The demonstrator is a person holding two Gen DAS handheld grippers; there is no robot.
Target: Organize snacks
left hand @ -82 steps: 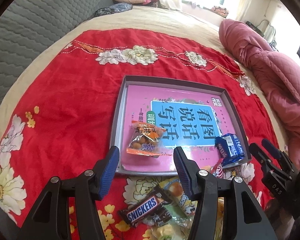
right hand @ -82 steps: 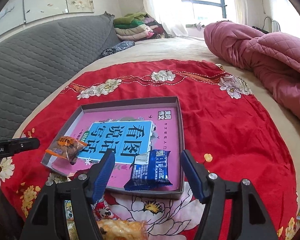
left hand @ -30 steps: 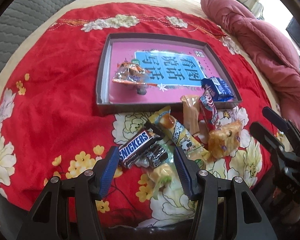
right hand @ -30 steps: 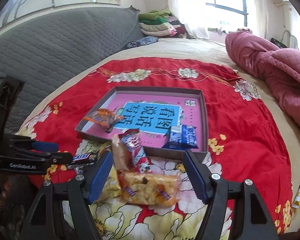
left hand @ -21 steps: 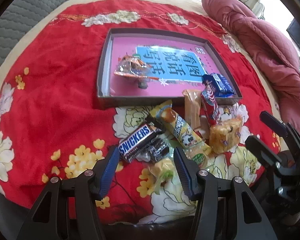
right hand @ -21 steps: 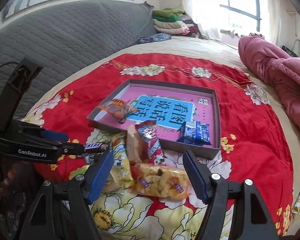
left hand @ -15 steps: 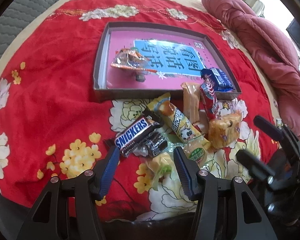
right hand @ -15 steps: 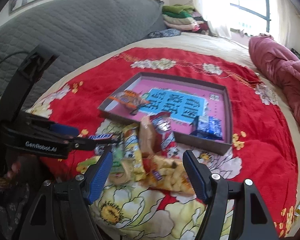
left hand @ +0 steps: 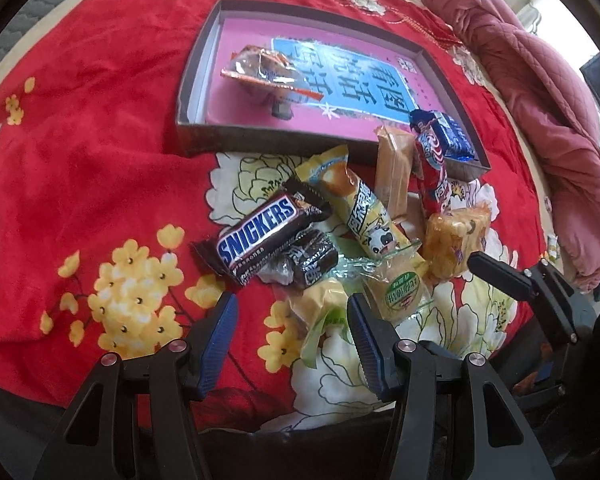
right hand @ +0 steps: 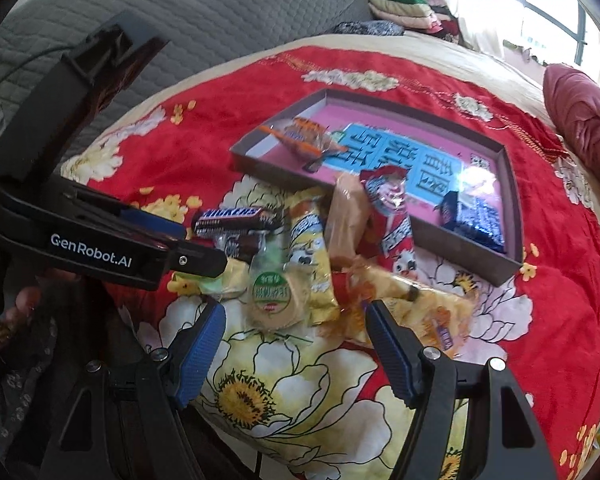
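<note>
Below the tray (left hand: 188, 92), at its 6 o'clock, lies the snack pile (left hand: 352, 224). Both the left gripper (left hand: 290, 322) and right gripper (right hand: 294, 334) hang released, empty. Wrappers look light, crinkly, slippery; the Snickers (left hand: 260, 238) is probably stiffest, best pinched across its middle.

One box (left hand: 188, 80), two snacks (left hand: 260, 70) inside it, eight snacks outside, two grippers (left hand: 292, 332).
</note>
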